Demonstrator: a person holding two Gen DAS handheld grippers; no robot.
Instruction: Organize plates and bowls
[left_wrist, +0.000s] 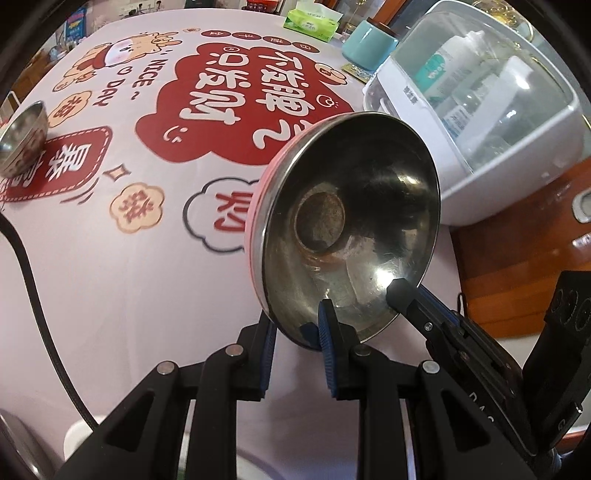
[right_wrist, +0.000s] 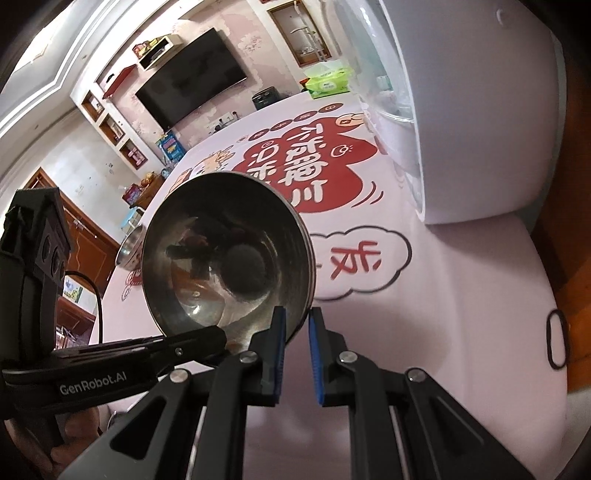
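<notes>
Two steel bowls are in view. A small steel bowl with a patterned outside (left_wrist: 23, 138) sits at the left edge on the pink printed tablecloth (left_wrist: 155, 280), holding nothing visible. At centre, a pink-sided steel bowl (left_wrist: 351, 221), tilted on edge and showing only a stained base, is pinched at its lower rim by both the left gripper (left_wrist: 297, 341) and the right gripper (right_wrist: 297, 332). One white lidded appliance (left_wrist: 480, 122) with bottles inside stands upper right.
</notes>
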